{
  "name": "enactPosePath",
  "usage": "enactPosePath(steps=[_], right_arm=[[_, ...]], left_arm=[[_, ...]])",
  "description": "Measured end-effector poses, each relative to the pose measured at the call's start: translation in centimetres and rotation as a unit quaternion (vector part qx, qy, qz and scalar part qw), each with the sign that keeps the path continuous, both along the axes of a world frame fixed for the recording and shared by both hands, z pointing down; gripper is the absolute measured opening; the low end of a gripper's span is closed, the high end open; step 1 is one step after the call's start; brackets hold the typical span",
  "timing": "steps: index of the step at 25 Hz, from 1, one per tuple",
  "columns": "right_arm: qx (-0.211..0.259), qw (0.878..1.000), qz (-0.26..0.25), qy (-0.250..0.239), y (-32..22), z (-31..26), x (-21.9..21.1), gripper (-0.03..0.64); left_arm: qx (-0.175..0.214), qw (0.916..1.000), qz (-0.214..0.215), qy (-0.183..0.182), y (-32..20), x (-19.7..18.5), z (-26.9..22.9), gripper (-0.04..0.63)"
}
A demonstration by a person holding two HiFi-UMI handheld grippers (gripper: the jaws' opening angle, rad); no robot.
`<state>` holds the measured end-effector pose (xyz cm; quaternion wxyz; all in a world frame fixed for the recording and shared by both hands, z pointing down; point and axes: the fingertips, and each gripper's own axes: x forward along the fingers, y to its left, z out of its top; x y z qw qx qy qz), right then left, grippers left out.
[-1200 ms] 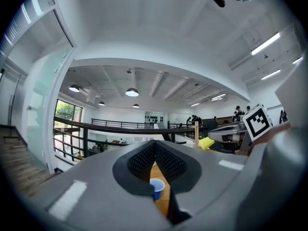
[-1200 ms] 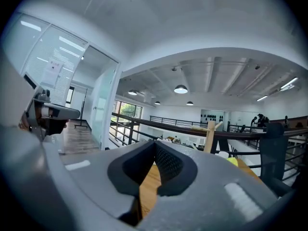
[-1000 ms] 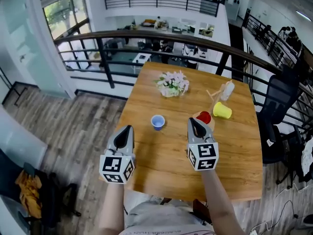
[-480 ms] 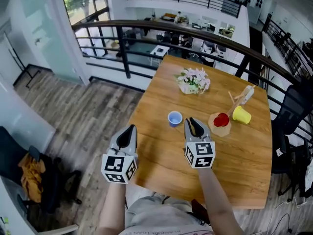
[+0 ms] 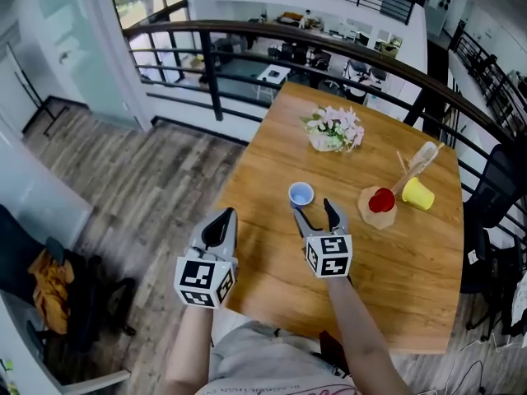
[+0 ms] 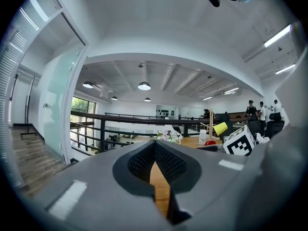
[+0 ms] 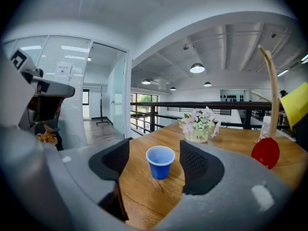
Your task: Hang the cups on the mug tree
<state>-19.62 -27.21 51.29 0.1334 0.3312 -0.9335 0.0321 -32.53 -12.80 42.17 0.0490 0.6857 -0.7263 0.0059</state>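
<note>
A small blue cup (image 5: 301,193) stands upright on the wooden table (image 5: 272,253). My right gripper (image 5: 315,211) is just short of it, and its jaws are opening. In the right gripper view the blue cup (image 7: 160,161) shows in the gap of the right gripper (image 7: 155,160), a little ahead of the pads and untouched. The wooden mug tree (image 5: 405,174) stands at the right, with a red cup (image 5: 381,200), a yellow cup (image 5: 417,193) and a clear cup (image 5: 423,155) on it. My left gripper (image 5: 222,220) hovers over the table's near left edge, shut and empty.
A pot of pink and white flowers (image 5: 333,130) sits toward the table's far side. A black railing (image 5: 272,39) runs behind the table, with a drop to a lower floor beyond. An office chair (image 5: 494,220) stands to the right.
My right gripper has moved left, away from the mug tree and toward the blue cup, and its jaws have gone from shut to wide apart. The left gripper has barely moved.
</note>
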Motion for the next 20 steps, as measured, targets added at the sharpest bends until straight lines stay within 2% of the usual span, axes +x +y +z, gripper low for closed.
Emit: enactPosePath(steps=[8, 13, 20], right_arm=[[-0.028, 0.999, 0.012, 0.02, -1.3, 4.2, -1.4, 0.33], [-0.057, 0.997, 0.016, 0.05, -2.2, 7.6, -2.0, 0.328], [-0.06, 0.995, 0.019, 0.072, -3.9, 9.8, -3.2, 0.319]], left_arm=[[-0.007, 1.0, -0.003, -0.003, -0.2, -1.0, 0.5, 0.003], [-0.016, 0.9998, -0.009, -0.005, 0.0, -1.7, 1.1, 0.003], [-0.028, 0.9994, -0.018, -0.008, 0.6, -2.5, 2.0, 0.003]])
